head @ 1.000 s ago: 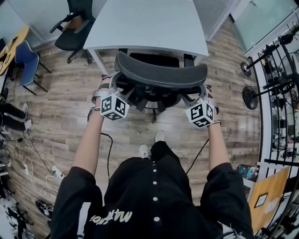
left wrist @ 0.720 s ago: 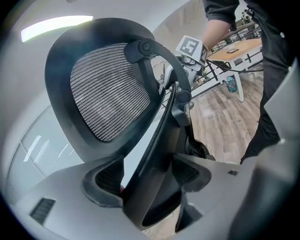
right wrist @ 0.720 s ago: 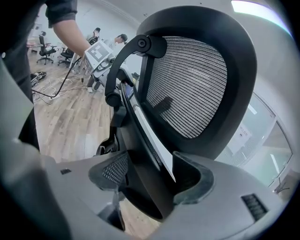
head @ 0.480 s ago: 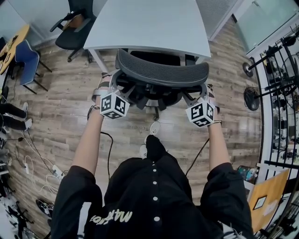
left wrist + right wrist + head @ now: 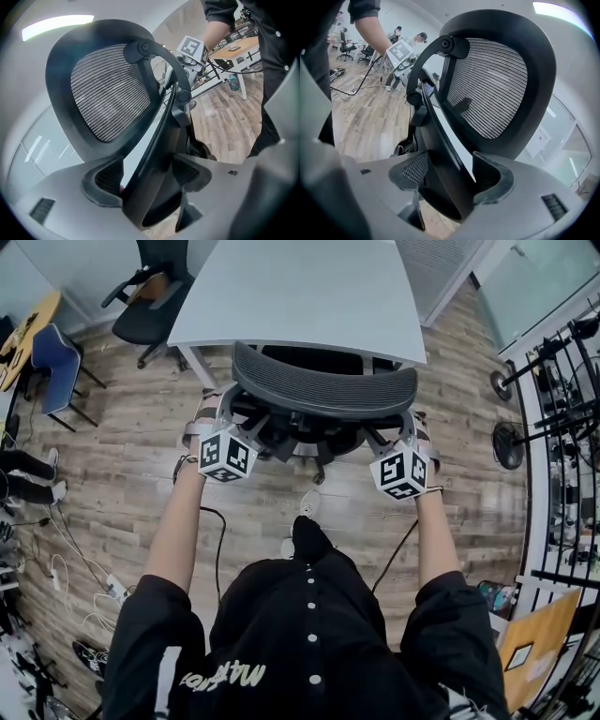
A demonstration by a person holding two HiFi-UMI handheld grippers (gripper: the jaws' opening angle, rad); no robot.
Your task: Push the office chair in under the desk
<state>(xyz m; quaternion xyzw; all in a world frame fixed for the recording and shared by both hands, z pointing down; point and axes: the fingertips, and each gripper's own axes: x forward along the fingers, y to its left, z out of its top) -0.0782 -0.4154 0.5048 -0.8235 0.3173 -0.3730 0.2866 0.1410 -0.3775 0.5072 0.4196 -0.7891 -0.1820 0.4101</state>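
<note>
Left tongs and right tongs each clamp the office chair's back frame, its seat partly under the desk's near edge.

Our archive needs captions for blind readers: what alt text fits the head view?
From above, a person in a black shirt holds a black mesh office chair by both backrest sides with the left gripper and right gripper. The chair faces a white desk, seat partly under its edge, on wood flooring.

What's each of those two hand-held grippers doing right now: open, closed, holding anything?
Left gripper: jaws closed on the office chair, behind its backrest.
Right gripper: jaws closed on the same office chair, on the other side.
</note>
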